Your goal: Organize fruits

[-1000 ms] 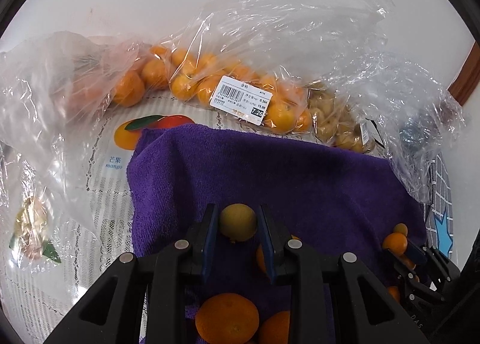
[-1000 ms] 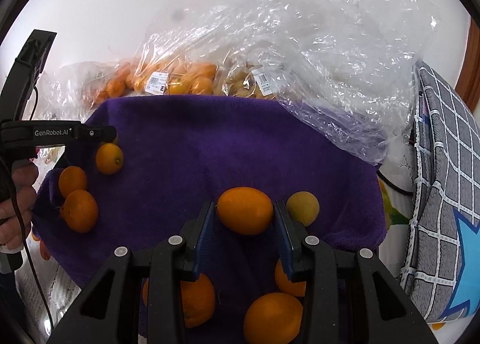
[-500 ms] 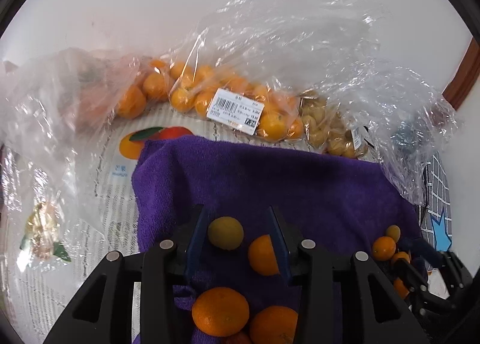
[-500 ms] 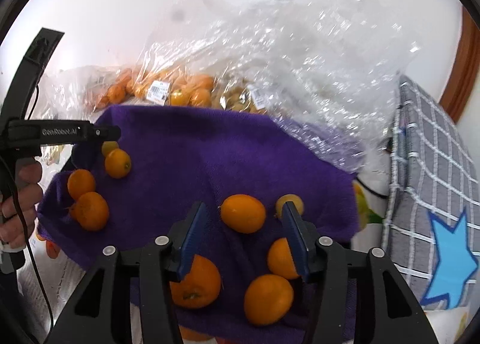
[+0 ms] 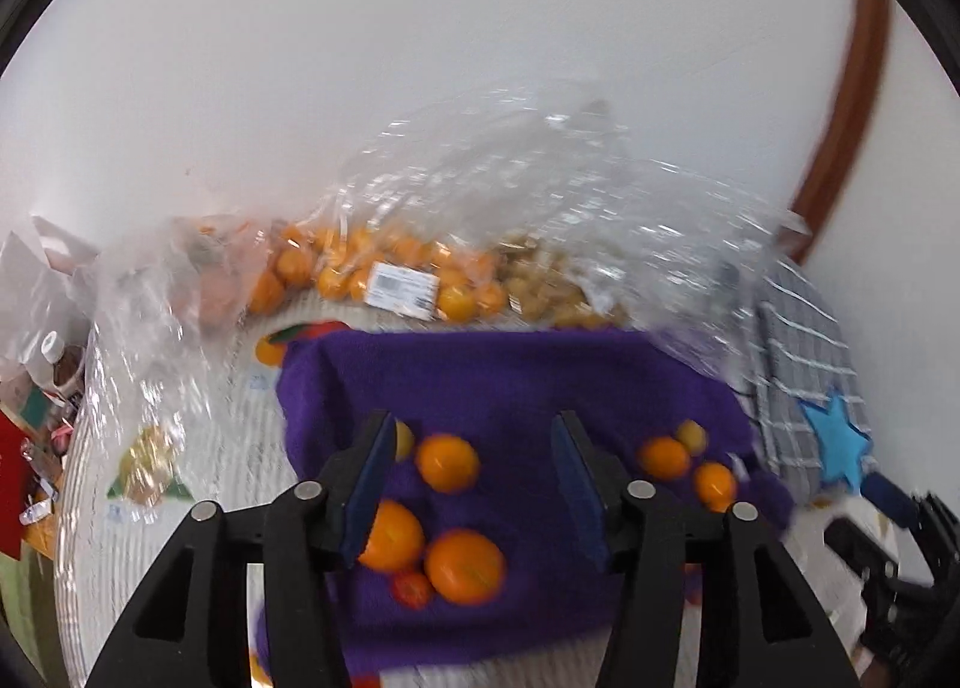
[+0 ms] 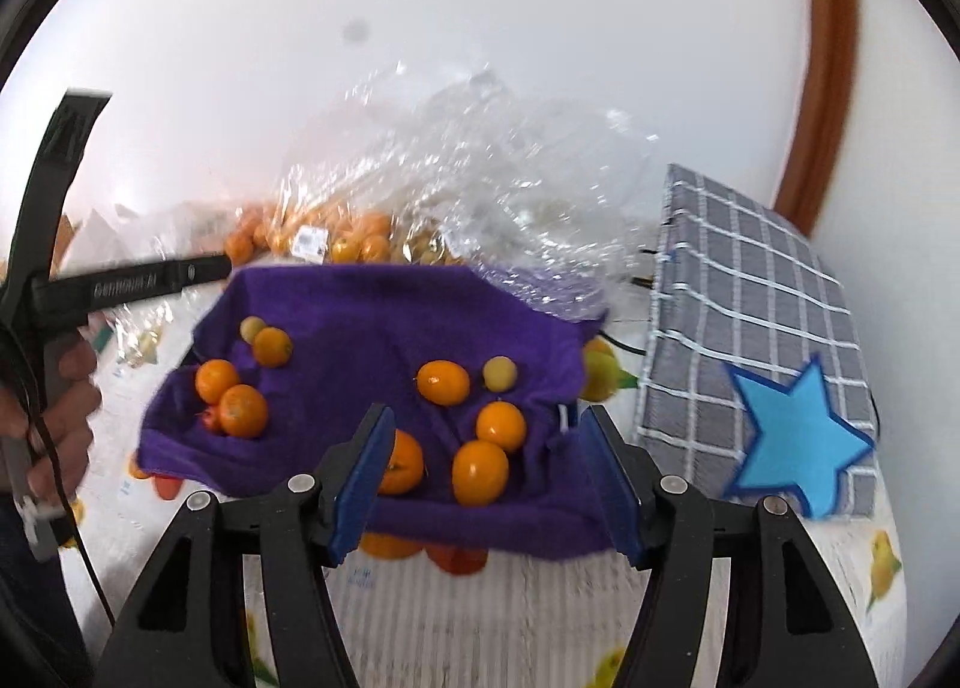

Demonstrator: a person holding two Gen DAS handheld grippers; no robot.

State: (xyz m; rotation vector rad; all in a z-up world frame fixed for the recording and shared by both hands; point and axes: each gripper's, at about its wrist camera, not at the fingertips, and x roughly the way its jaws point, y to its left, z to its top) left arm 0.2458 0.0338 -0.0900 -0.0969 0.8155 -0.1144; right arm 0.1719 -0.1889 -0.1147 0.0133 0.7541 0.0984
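A purple towel (image 5: 510, 382) (image 6: 360, 316) lies on the table with loose oranges in two groups. In the left wrist view my left gripper (image 5: 474, 478) hangs above the towel, its jaws opening and holding nothing; an orange (image 5: 447, 461) and a small yellow fruit (image 5: 403, 439) lie below it. My right gripper (image 6: 486, 484) is also lifted, jaws opening and empty, over an orange (image 6: 443, 382), a yellow fruit (image 6: 500, 373) and more oranges (image 6: 480, 471). The left gripper's body (image 6: 129, 283) and the hand (image 6: 57, 418) holding it show at the right wrist view's left.
Clear plastic bags (image 5: 540, 208) of oranges (image 5: 354, 274) and brownish fruit (image 5: 543, 298) lie against the white wall behind the towel. A grey checked box (image 6: 756, 340) with a blue star stands right of the towel. A fruit-printed tablecloth (image 6: 510, 616) covers the table.
Both grippers let go of their fruit, the left a yellow one, the right an orange, opened wider and rose back from the towel. The fruit now lies on the cloth.
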